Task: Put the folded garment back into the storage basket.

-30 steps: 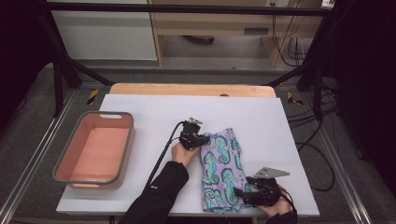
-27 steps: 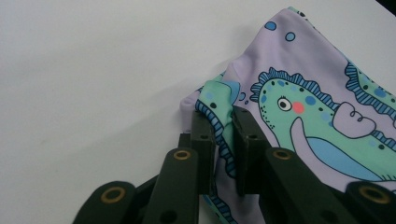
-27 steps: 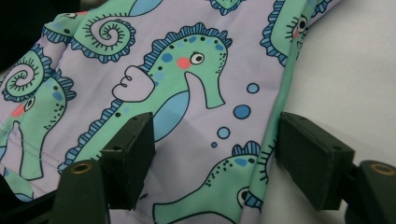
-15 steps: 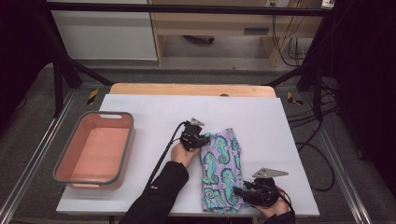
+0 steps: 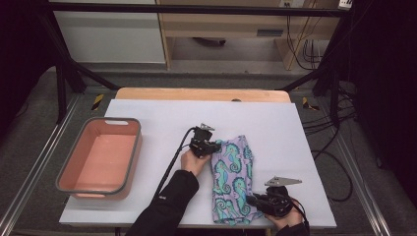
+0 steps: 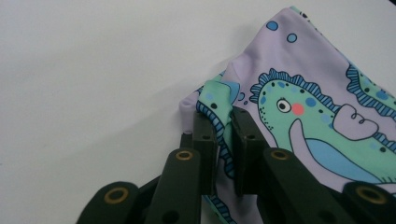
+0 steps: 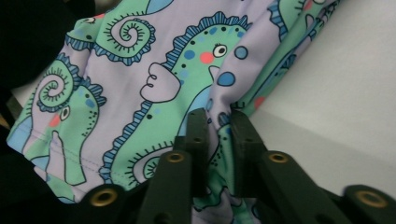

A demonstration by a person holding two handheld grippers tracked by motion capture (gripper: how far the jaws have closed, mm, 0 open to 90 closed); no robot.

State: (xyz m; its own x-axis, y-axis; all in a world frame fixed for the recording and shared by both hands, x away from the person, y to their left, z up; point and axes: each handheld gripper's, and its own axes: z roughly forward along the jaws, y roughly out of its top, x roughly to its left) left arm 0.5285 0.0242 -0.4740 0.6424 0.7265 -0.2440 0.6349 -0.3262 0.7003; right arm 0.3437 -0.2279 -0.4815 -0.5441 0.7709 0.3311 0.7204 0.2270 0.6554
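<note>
A lilac cloth with green seahorses (image 5: 232,177) lies on the white table top (image 5: 162,118), right of centre. My left gripper (image 5: 212,146) is shut on the cloth's far left edge; in the left gripper view the cloth (image 6: 303,93) is pinched in a fold between the jaws of the gripper (image 6: 224,122). My right gripper (image 5: 252,200) is at the cloth's near right edge. Its jaws have just been closing, and in the right gripper view a pleat of the cloth (image 7: 154,84) is clamped between the pads of the gripper (image 7: 219,122).
A pink tub with a grey rim (image 5: 98,155) stands at the table's left side. The table's front edge runs just below the cloth's near end. Black cables (image 5: 339,162) hang off to the right of the table.
The right gripper's jaws have closed onto the cloth's near right edge. The left gripper has kept its grip and stayed put.
</note>
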